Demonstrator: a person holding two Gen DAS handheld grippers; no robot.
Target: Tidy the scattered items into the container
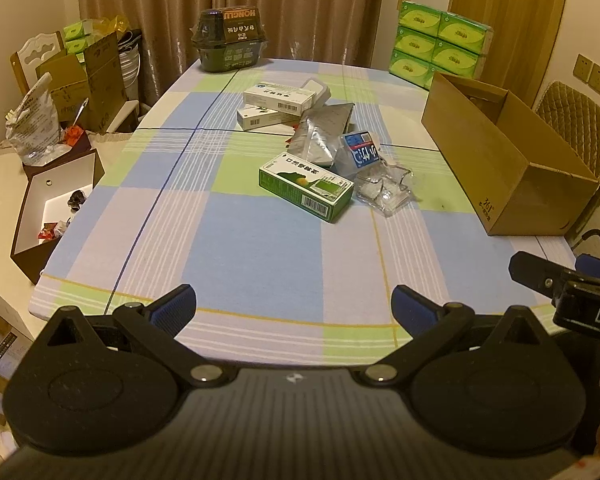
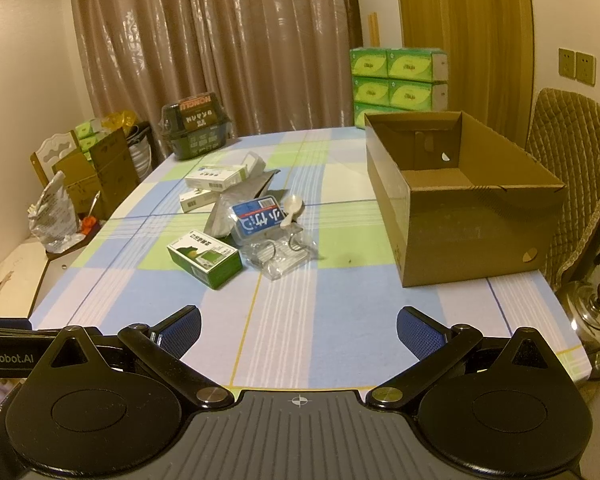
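An open cardboard box stands at the table's right side, and looks empty in the right wrist view. A pile of items lies mid-table: a green carton, two white cartons, a silver foil pouch, a blue-labelled case, a white spoon and clear plastic packaging. My left gripper and right gripper hover open over the table's near edge, holding nothing.
A dark lidded container sits at the table's far end, green tissue packs behind the box. Boxes and bags crowd the floor on the left. A padded chair and a metal kettle stand at right.
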